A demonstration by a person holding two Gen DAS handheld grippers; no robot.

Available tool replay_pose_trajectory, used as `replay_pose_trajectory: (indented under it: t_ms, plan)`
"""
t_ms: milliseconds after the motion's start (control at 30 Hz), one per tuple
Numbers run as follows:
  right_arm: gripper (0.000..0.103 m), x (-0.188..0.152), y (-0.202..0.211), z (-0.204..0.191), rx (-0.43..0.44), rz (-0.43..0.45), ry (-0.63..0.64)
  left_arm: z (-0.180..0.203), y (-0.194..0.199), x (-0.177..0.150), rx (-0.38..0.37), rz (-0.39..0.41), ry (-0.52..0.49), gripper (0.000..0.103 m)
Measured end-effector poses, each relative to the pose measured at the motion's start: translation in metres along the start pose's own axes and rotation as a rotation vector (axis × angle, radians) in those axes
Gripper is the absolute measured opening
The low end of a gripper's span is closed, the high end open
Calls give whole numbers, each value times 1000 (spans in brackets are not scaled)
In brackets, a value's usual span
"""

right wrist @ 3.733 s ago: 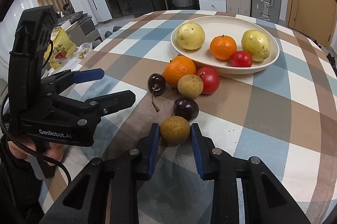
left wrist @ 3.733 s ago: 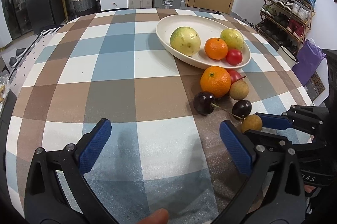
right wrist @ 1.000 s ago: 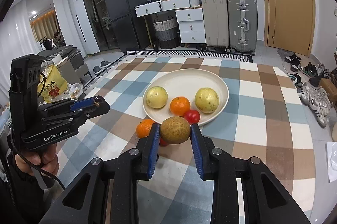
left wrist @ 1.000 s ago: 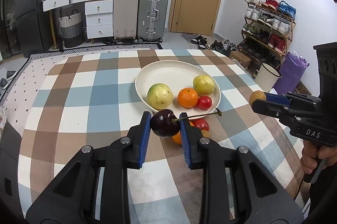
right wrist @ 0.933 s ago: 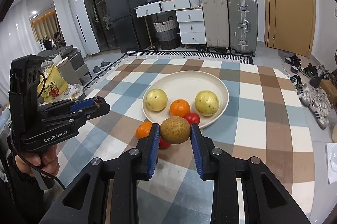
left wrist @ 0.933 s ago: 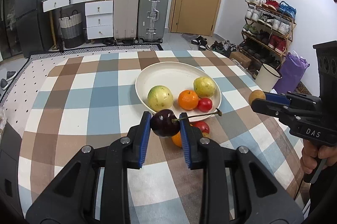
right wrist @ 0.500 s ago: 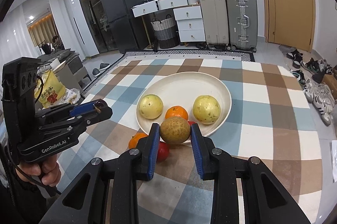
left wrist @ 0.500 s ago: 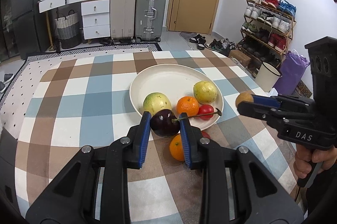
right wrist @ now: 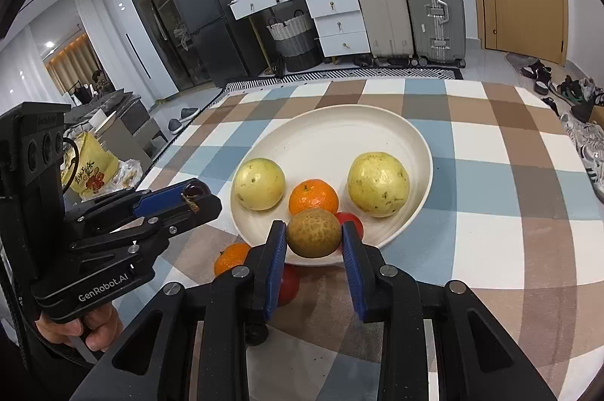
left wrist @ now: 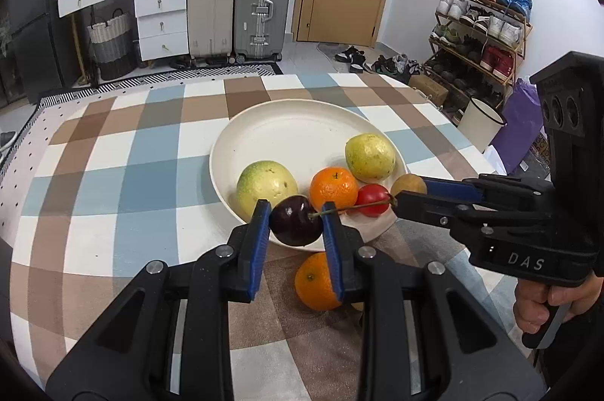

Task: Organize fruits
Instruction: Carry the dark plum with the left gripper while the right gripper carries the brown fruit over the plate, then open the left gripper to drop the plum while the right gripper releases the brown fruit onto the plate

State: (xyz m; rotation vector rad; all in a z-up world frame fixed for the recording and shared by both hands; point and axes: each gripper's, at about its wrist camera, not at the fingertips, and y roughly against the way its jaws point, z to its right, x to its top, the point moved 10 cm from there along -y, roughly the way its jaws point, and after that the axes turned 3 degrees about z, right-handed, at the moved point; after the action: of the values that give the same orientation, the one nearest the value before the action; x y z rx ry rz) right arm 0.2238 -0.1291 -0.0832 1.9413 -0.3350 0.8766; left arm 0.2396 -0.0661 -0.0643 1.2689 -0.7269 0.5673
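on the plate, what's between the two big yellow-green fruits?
An orange sits between the left fruit and the right fruit on the plate, clearest in the right wrist view.

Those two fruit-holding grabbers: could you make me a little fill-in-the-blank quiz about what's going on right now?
1. The left gripper is clamped on a dark ____ with a long stem.
2. The right gripper holds a round ____-coloured fruit.
3. The cream plate already holds two yellow-green fruits, a small tomato and one ____.
4. Another orange lies on the ____ tablecloth, off the plate.

Missing words: cherry; brown; orange; checked
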Motion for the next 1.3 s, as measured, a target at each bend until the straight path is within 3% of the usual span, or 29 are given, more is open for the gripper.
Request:
replay_pose_trajectory:
  t_ms: [367,1167,1300]
  plan:
    - [30,-5,-24,1,-22,-32,31,-4,-29,-8,1,-39,-3,25]
    - [30,9,-30,5,-66,-45,76,-9,-62,-4,-13,-75,4,25]
    - [39,9,-21,6,-70,-30,73,-11,-57,-4,-10,-72,15,31]
